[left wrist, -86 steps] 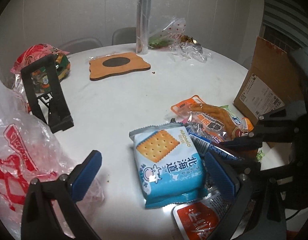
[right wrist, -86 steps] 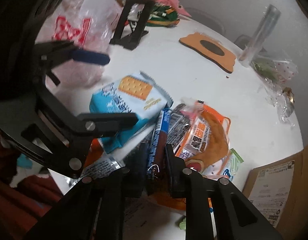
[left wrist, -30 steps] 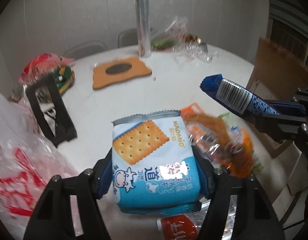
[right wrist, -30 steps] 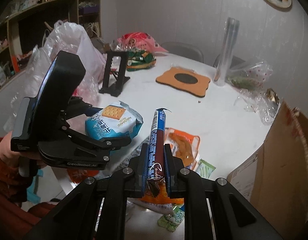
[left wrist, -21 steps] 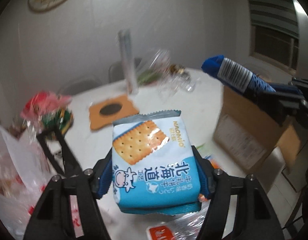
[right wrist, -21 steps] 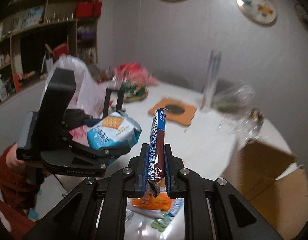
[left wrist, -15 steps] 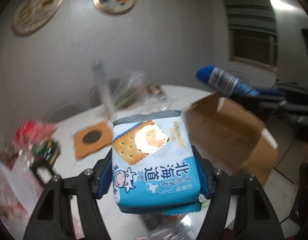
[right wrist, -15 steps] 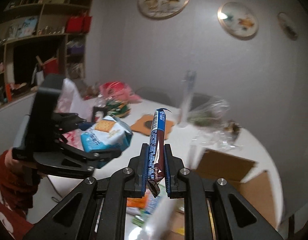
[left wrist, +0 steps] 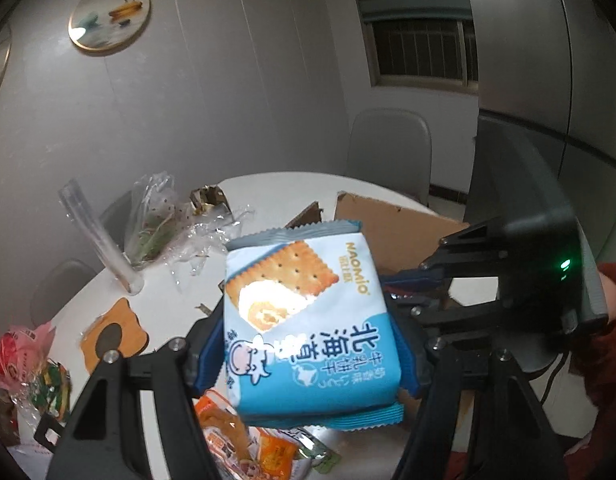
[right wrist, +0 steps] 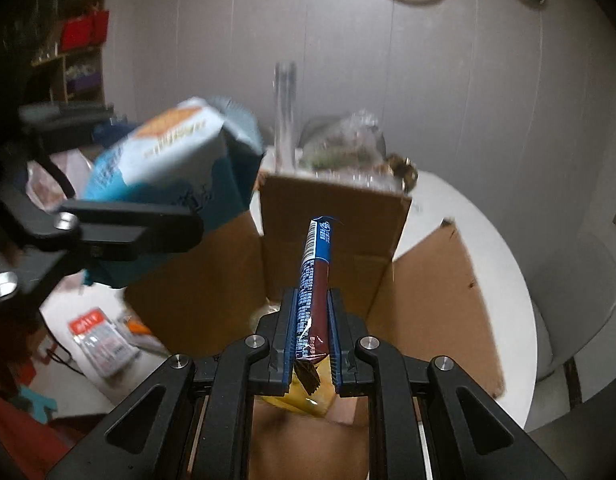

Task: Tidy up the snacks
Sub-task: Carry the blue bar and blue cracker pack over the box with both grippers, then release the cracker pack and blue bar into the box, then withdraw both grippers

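Observation:
My left gripper [left wrist: 308,344] is shut on a light blue cracker packet [left wrist: 303,320], held up in the air above the table. In the right wrist view the same cracker packet [right wrist: 167,176] shows blurred at the upper left, beside the box. My right gripper [right wrist: 312,332] is shut on a long blue and brown snack stick [right wrist: 314,280], which points up over the open cardboard box [right wrist: 332,216]. Something yellow lies inside the box under the right gripper. In the left wrist view the cardboard box [left wrist: 392,220] stands behind the packet, with the right gripper's black body [left wrist: 508,280] over it.
Orange snack packets [left wrist: 243,444] lie on the round white table [left wrist: 179,300] below my left gripper. A clear tube [left wrist: 95,236], crumpled clear bags [left wrist: 163,216], a wooden coaster [left wrist: 111,340] and a red bag [left wrist: 19,360] sit further back. A red and white packet [right wrist: 103,340] lies left of the box. A red sleeve [left wrist: 604,320] shows at right.
Both grippers have risen and swung to the right, from over the snack pile to the cardboard box, each keeping its snack. The left gripper's view has tilted.

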Tool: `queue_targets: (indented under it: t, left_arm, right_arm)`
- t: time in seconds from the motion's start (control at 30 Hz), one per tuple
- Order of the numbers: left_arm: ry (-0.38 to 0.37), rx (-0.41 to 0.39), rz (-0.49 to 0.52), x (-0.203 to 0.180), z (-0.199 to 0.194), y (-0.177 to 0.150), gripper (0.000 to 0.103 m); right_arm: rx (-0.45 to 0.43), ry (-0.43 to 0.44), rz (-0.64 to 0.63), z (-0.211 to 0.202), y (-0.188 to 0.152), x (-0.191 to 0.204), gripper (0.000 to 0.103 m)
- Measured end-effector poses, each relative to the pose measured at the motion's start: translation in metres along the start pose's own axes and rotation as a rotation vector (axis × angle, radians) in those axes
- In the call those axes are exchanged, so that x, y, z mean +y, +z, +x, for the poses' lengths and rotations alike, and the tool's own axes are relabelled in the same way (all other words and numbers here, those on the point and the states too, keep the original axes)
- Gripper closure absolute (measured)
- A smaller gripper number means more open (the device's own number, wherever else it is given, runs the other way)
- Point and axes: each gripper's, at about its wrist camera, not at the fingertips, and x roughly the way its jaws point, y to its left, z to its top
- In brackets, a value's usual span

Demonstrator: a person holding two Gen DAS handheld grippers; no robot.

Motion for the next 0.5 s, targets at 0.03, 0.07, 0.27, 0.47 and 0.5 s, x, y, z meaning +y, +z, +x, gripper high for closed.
queue_targets:
  t: [0.03,0.07,0.27,0.47,0.5]
  left_arm:
    - [0.002,0.007,0.001,0.002,0.005,0.001,0.037]
    - [-0.002,0.013,-0.003,0.005,0.01,0.002,0.037]
    - [-0.044,0.024,0.0,0.004,0.019,0.008,0.04]
    - [-0.078,0.014,0.024,0.003,0.024,0.016,0.048]
    - [-0.077,0.015,0.03,0.002,0.025,0.018,0.048]
  right_arm:
    - [0.019,0.005,-0.007,0.007,0.001,-0.001,0.094]
    - [0.041,0.011,-0.014,0.014,0.001,-0.001,0.094]
    - [0.165,0.022,-0.06,0.048,0.005,-0.006,0.092]
    - [0.195,0.038,-0.063,0.058,0.01,-0.007,0.091]
    - [0.198,0.043,-0.065,0.058,0.01,-0.007,0.091]
